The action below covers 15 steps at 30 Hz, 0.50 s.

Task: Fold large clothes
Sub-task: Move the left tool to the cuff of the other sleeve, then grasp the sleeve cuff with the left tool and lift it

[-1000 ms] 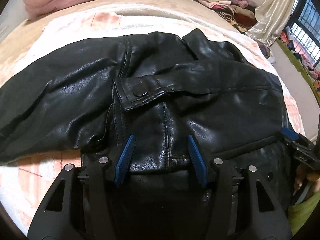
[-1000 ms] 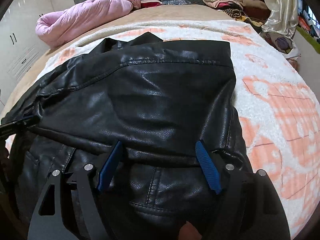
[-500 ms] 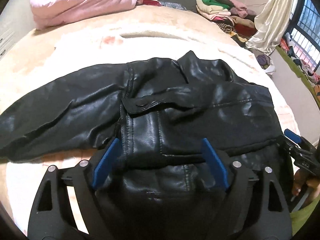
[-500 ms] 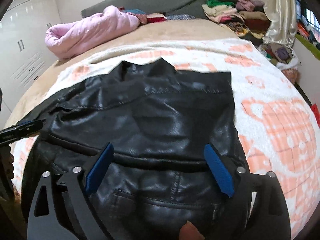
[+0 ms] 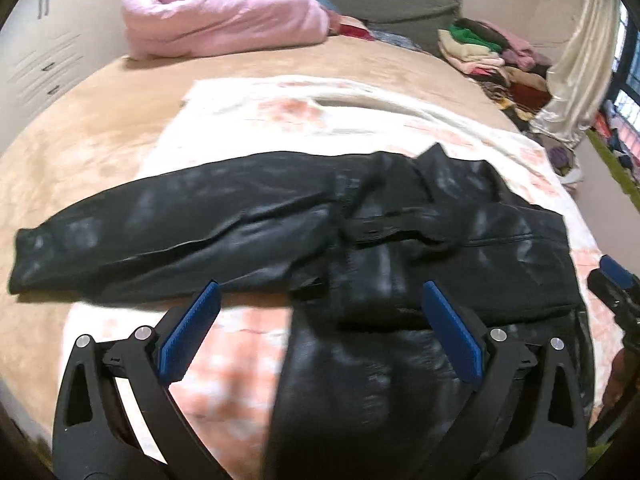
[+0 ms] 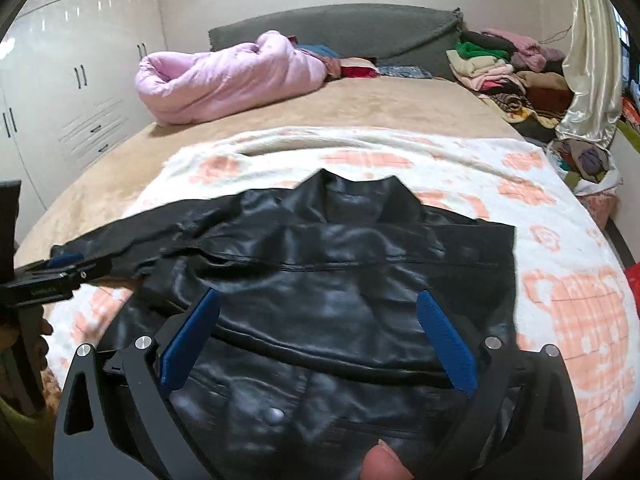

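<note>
A black leather jacket point(image 5: 400, 248) lies on the bed on a white and orange blanket point(image 5: 280, 112). Its body is folded over itself at the right, and one sleeve point(image 5: 180, 220) stretches out flat to the left. My left gripper point(image 5: 318, 328) is open and empty, held above the jacket's near edge. My right gripper point(image 6: 318, 336) is open and empty above the folded body point(image 6: 340, 280). The left gripper shows at the left edge of the right wrist view point(image 6: 52, 276), and the right gripper at the right edge of the left wrist view point(image 5: 612, 284).
A pink quilt point(image 5: 224, 20) lies at the head of the bed by a grey headboard point(image 6: 340, 28). A pile of clothes point(image 6: 500, 64) and a cream curtain point(image 6: 592, 60) are at the far right. White wardrobes point(image 6: 72, 80) stand at the left.
Both grippers have opened wider and pulled up and back from the jacket. The jacket stays folded on the bed, with the sleeve now fully in view.
</note>
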Each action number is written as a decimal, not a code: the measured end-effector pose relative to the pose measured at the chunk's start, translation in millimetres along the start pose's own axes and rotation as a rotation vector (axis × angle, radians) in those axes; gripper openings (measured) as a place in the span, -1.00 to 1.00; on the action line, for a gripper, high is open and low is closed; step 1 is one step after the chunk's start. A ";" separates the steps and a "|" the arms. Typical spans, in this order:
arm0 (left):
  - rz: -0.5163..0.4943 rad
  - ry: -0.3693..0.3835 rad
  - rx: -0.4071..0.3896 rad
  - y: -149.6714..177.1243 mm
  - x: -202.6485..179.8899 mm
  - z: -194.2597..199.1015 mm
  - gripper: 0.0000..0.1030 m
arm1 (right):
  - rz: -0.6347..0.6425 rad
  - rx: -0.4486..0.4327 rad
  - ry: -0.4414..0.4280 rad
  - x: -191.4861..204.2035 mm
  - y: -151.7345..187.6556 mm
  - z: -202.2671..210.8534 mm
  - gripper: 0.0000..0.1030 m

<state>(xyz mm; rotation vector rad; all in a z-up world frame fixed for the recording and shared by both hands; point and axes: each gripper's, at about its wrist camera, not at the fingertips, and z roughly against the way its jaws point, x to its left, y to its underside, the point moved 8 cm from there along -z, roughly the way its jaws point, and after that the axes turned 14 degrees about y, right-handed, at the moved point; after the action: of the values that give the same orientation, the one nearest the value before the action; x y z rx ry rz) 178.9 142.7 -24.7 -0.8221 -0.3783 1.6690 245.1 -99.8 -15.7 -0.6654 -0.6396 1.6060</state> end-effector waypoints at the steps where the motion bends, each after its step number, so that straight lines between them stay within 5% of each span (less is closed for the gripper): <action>1: 0.013 0.003 -0.002 0.3 3.8 3.3 0.82 | 0.001 -0.003 -0.006 4.6 -0.9 1.2 0.91; 4: 0.044 0.030 -0.018 -0.9 12.4 11.7 0.82 | 0.002 -0.005 -0.030 19.2 -3.5 3.8 0.91; 15: 0.149 -0.077 -0.091 5.4 81.1 42.4 0.82 | 0.119 -0.030 -0.095 89.7 -6.0 15.2 0.91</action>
<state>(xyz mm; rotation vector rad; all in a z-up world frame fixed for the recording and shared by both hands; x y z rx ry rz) 139.7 225.5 -24.0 -0.8728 -0.4585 1.8368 227.9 -10.7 -6.8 -0.6626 -0.7056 1.7493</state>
